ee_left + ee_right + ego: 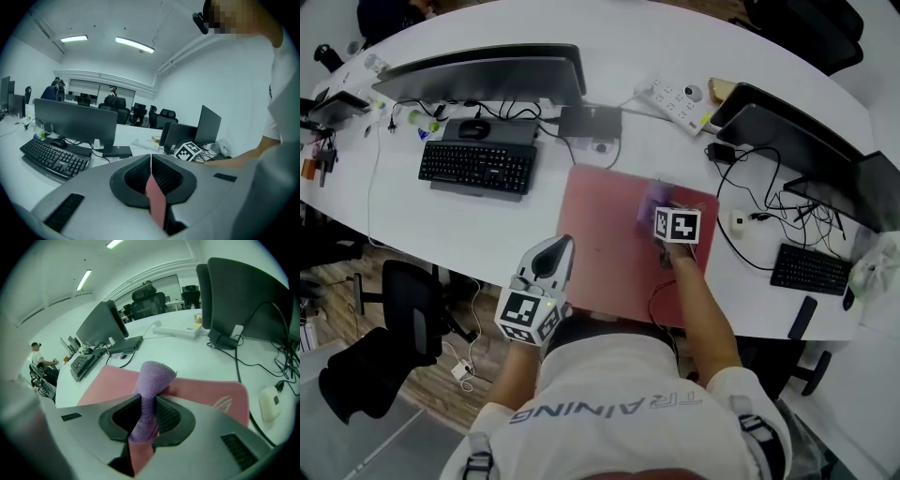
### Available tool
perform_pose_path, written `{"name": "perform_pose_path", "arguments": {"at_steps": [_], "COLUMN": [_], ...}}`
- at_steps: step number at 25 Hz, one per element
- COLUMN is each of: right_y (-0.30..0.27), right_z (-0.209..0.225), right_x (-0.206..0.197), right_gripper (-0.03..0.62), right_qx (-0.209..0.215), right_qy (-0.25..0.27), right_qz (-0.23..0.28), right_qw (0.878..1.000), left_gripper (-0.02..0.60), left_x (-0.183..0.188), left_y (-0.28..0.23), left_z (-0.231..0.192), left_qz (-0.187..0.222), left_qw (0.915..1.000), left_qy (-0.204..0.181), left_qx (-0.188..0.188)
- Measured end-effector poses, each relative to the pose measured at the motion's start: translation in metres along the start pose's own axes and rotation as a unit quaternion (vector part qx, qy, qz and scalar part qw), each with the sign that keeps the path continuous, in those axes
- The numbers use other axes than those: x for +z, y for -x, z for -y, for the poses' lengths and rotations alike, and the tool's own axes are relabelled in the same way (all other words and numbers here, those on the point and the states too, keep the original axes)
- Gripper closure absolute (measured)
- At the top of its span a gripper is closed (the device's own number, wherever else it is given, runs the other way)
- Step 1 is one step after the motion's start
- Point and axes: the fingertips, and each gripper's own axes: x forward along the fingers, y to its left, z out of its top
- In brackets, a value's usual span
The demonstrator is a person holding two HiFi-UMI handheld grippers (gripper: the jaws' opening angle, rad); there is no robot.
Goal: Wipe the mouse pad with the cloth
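Note:
The pink mouse pad (605, 248) lies on the white desk (487, 225) in front of me. My right gripper (664, 211) is over the pad's far right part, shut on a purple cloth (649, 208). In the right gripper view the cloth (151, 385) sticks up from between the jaws of the right gripper (152, 401), above the pad (201, 392). My left gripper (561, 249) sits at the pad's left edge. In the left gripper view the left gripper (151, 159) has its jaws closed together, with a thin pink strip of the pad (157, 201) pinched between them.
A black keyboard (476, 166) and a monitor (487, 75) stand at the far left. A white power strip (678, 101) lies behind the pad. A white mouse (737, 223), cables, a second keyboard (811, 270) and monitors (806, 141) crowd the right side.

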Motion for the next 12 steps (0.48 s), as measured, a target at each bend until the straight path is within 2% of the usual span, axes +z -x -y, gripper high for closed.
{"name": "perform_pose_path", "arguments": {"at_steps": [12], "right_y": [0.057], "right_z": [0.129], "right_x": [-0.034], "right_gripper": [0.497], "right_qx": [-0.087], "right_qy": [-0.036], "right_qz": [-0.005], "right_qw": [0.996], "left_gripper": [0.546], "left_x": [0.007], "left_y": [-0.018], "left_z": [0.031], "left_qz": [0.001], "left_qw": [0.9994], "left_qy": [-0.010], "left_qx": [-0.033]}}
